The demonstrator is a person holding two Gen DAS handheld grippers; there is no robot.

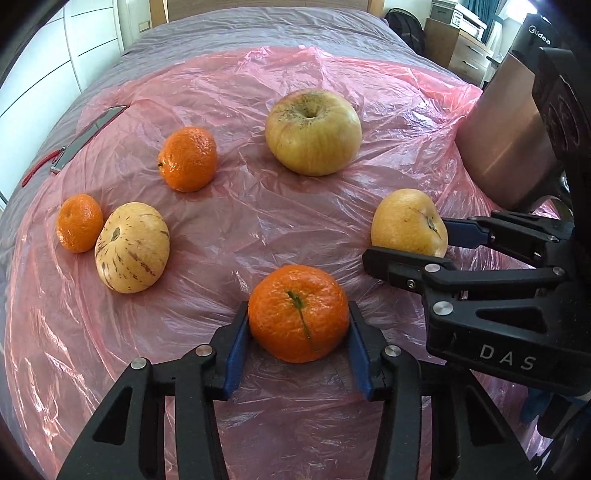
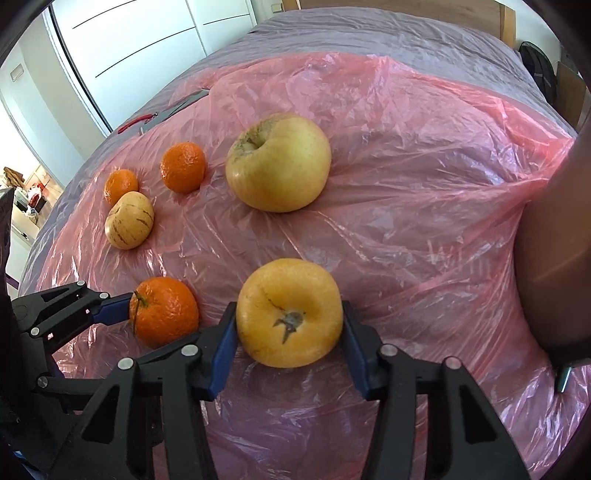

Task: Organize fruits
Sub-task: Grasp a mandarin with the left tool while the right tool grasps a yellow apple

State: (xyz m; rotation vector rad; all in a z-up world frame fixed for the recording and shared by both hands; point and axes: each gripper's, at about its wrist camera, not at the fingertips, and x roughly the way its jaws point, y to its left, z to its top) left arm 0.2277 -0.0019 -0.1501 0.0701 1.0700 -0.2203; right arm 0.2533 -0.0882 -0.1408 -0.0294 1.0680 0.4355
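My left gripper [image 1: 298, 334] is shut on an orange tangerine [image 1: 298, 312], its blue pads against both sides; the same tangerine shows in the right wrist view [image 2: 164, 312]. My right gripper [image 2: 290, 334] is shut on a small yellow apple [image 2: 289, 312], which also shows in the left wrist view [image 1: 408, 221]. Both fruits rest on or just above the pink plastic sheet [image 1: 229, 221]. A large yellow-green apple [image 1: 313, 131] lies farther back. Two more tangerines [image 1: 188, 158] [image 1: 79, 223] and a cream striped melon-like fruit [image 1: 131, 247] lie at the left.
The pink sheet [image 2: 406, 184] covers a grey bedspread [image 1: 240, 33]. A metallic flat object with a red strap [image 1: 85, 138] lies at the far left. A brown metallic cylinder [image 1: 506, 147] stands at the right. Furniture stands beyond the bed.
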